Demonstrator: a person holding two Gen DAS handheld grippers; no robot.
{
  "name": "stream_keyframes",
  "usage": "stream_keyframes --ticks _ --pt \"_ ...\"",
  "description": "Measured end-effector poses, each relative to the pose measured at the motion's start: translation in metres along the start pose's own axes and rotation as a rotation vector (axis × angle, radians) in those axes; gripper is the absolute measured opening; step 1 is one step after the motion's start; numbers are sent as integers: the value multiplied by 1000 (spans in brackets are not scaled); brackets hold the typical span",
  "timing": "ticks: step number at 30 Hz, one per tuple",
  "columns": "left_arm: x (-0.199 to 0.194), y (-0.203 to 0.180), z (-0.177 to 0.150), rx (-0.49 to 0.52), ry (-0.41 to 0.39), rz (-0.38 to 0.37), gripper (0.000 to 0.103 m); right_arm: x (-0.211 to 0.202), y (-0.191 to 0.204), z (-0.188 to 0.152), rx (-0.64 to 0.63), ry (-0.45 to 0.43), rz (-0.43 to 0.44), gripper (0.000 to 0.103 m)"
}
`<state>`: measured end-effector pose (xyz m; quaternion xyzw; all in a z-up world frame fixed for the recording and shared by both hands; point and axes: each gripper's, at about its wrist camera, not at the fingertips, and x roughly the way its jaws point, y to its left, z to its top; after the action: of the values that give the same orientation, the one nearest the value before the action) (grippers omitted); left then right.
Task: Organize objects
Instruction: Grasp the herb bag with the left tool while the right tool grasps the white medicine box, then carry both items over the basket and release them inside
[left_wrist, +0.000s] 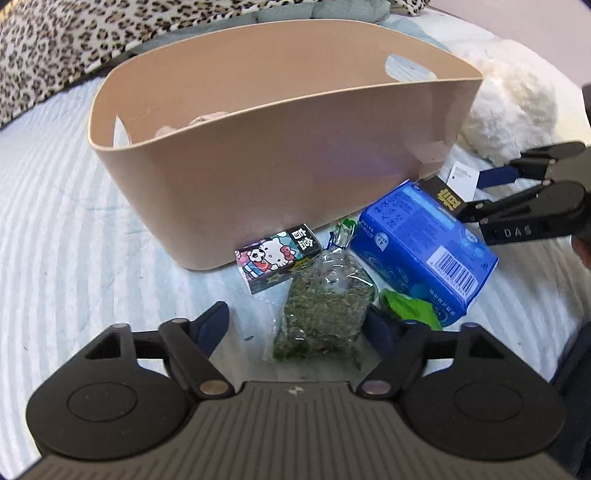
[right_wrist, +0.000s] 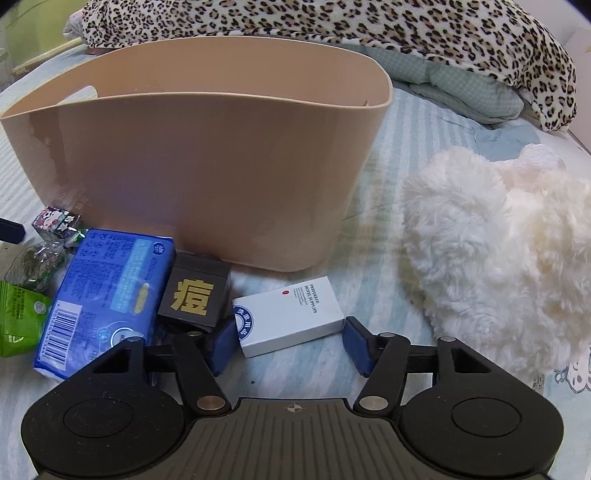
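A tan plastic basket (left_wrist: 295, 162) stands on the bed, also in the right wrist view (right_wrist: 207, 177). In front of it lie a clear bag of green dried herbs (left_wrist: 325, 306), a Hello Kitty box (left_wrist: 277, 256), a blue tissue pack (left_wrist: 424, 251), a black box with gold lettering (right_wrist: 195, 295) and a white box (right_wrist: 291, 314). My left gripper (left_wrist: 295, 325) is open, its pads on either side of the herb bag. My right gripper (right_wrist: 288, 343) is open, its pads on either side of the white box's near end.
A white fluffy plush (right_wrist: 498, 251) lies right of the basket. A green packet (right_wrist: 18, 317) lies beside the tissue pack. A leopard-print blanket (right_wrist: 332, 29) and teal bedding (right_wrist: 461, 88) lie behind the basket. Something pale lies inside the basket (left_wrist: 199, 122).
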<state>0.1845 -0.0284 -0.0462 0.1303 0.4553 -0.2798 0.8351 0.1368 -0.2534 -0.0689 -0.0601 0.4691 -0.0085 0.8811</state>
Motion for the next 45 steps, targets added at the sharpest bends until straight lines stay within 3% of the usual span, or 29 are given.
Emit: stream_keyframes --ticks 4,8,14,24,37,45 --pt "1 -7 -1 43 -13 -26 55 -2 0 -2 3 2 11 57" --pt "3 -15 -3 66 -18 -29 45 -4 -1 -3 13 5 20 57" --pt "1 -9 -4 22 -2 -78 42 -18 -3 -4 54 -24 19 57" --pt "-29 -12 -9 34 -58 -44 41 -62 -4 -10 120 -170 40 57" --pt "-86 -2 -4 8 -211 91 41 -97 -11 -14 223 -299 54 57" --pt "-114 -2 11 -30 -335 196 41 -113 -3 8 233 -400 70 57"
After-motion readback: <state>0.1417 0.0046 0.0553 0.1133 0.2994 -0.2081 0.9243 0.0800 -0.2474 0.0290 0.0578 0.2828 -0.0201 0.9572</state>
